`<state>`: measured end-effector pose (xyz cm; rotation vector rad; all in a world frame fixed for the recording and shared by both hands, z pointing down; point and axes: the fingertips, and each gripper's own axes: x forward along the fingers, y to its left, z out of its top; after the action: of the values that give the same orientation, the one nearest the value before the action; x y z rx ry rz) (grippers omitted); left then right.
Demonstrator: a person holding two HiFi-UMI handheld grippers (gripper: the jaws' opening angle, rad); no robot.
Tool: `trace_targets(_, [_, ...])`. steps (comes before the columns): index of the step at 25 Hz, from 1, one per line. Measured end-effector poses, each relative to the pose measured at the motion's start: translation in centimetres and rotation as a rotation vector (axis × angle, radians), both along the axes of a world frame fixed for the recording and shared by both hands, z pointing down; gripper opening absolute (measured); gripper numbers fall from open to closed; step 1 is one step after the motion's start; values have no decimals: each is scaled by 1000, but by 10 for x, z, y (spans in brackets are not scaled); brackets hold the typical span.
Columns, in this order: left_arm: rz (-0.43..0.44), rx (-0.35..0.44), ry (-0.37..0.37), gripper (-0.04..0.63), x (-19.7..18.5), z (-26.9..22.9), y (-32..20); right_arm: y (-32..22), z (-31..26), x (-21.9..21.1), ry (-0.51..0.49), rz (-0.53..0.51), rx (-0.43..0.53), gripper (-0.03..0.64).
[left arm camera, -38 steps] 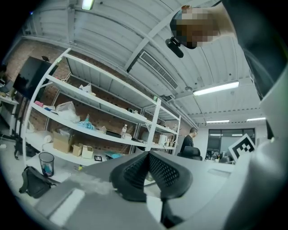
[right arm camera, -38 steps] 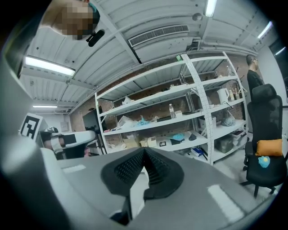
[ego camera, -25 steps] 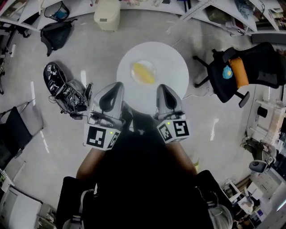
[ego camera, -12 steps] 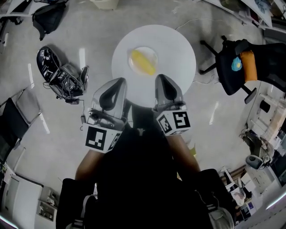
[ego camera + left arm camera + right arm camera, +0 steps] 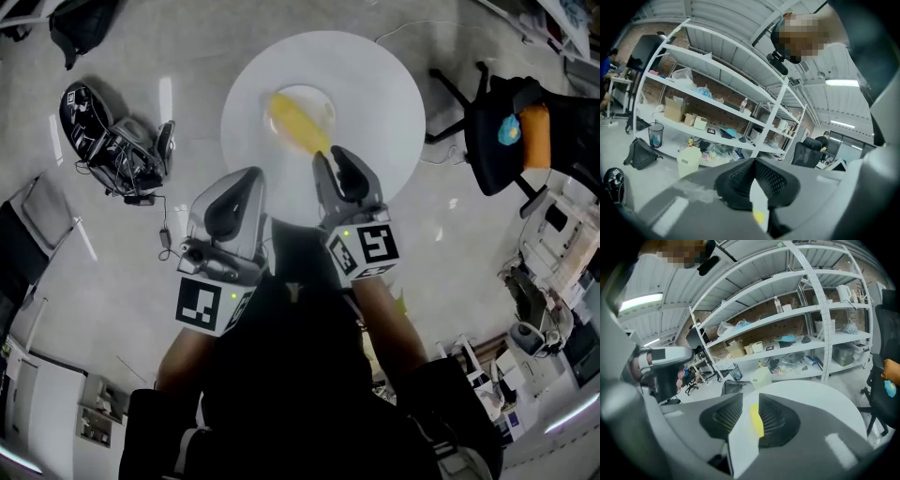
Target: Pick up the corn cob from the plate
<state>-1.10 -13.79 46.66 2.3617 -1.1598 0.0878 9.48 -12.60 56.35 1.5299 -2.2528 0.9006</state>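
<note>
Corn cob (image 5: 298, 122) lies diagonally on plate (image 5: 320, 100), which sits mid-way on round white surface (image 5: 375, 84). Right tongs (image 5: 330, 156) at plate's near edge, tips just short of cob's near end; jaws part-open, have just been opening, cob shows through the gap, pads not on it, nothing held. Left tongs (image 5: 246, 178) nearer the person than plate and to its left, jaws closed together, empty
</note>
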Motion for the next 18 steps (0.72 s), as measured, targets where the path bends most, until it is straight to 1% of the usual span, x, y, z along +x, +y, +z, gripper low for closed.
trace_targets(2, [-3,-17,3,5,1,12,0,-2,15,0,-3,-15,-26,147])
trace_targets(4, [-6,-36,8,6,1,24,0,-4,28,-1,10,-36,-47,170])
trace_targets(8, [-14,-69,16,5,2,43,-3,-5,57,-4,68,-92,-90,213])
trace_targets(13, [-17,-84,30,6,5,57,-12,-4,90,-10,134,-167,-142,277])
trace_targets(16, [-14,-93,33,6,5,66,-15,-5,106,-13,174,-203,-167,297])
trace_targets(18, [-12,-102,38,6,5,70,-18,-9,113,-16,208,-225,-163,307])
